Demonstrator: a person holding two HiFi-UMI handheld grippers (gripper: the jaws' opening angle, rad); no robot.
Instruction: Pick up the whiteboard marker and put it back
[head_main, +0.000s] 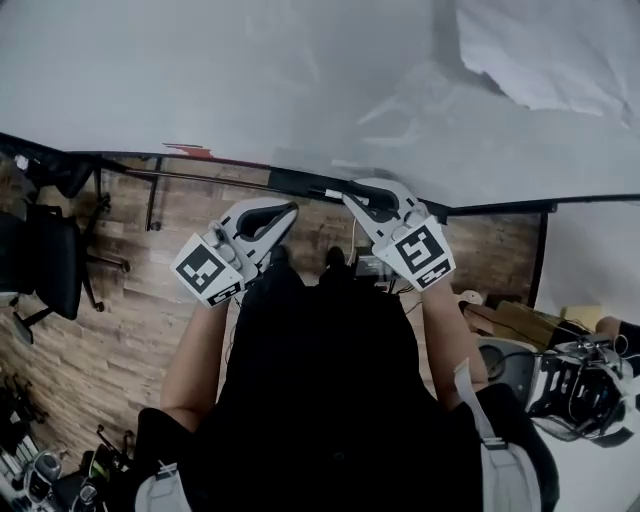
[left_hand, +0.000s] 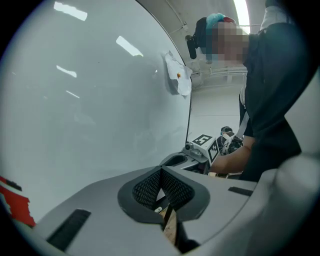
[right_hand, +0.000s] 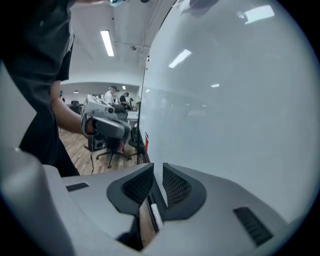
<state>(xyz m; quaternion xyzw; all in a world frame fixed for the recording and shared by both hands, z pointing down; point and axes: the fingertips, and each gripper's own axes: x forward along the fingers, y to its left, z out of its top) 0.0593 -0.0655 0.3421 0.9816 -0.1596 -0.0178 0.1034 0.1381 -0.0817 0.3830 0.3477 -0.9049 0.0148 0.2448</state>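
A white whiteboard marker (right_hand: 155, 216) lies along the dark tray at the foot of the whiteboard (right_hand: 225, 100); I see it through the slit under my right gripper (right_hand: 158, 167). That gripper's jaws are together but for a thin slit, and nothing is between them. My left gripper (left_hand: 161, 171) is shut and empty, pads meeting at the tips, close to the whiteboard (left_hand: 90, 100). In the head view both grippers, left (head_main: 290, 208) and right (head_main: 352, 192), point at the tray (head_main: 230, 180) side by side.
A red object (head_main: 190, 150) sits on the board's lower edge to the left. A sheet of paper (left_hand: 177, 75) is stuck on the board. A black office chair (head_main: 45, 260) stands on the wooden floor at left, and equipment (head_main: 580, 385) at right.
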